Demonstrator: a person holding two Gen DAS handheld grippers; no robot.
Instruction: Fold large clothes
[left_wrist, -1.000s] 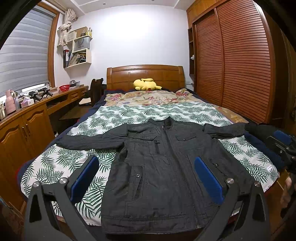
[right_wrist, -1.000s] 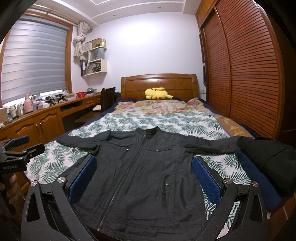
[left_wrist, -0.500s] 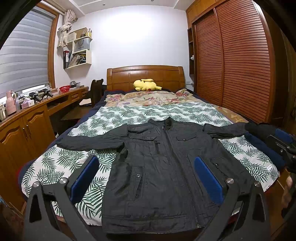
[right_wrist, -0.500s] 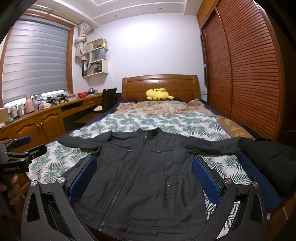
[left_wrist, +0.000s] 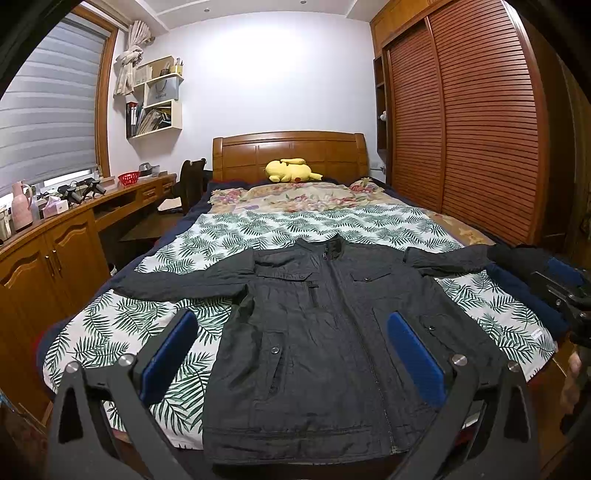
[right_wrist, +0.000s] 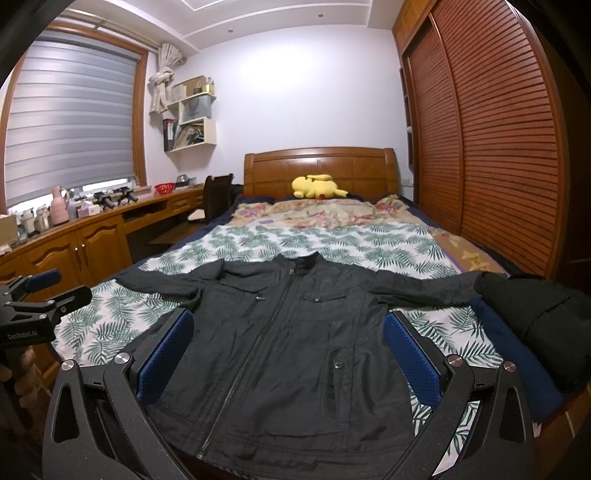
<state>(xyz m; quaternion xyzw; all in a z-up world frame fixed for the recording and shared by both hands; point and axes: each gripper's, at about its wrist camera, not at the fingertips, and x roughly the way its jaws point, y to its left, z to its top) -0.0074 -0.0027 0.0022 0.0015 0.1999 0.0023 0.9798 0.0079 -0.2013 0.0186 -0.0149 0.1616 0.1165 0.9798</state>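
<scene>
Wood-panelled wardrobe doors (left_wrist: 480, 129) flank the bed (left_wrist: 295, 229), where a dark jacket (left_wrist: 325, 332) lies flat, front up, sleeves spread. Left gripper (left_wrist: 291, 350) and right gripper (right_wrist: 288, 347) hover wide open, empty.

Dark jacket (right_wrist: 291, 343) spread flat on leaf-print bedspread (right_wrist: 258, 240), right claw (right_wrist: 288, 347) open above hem
</scene>
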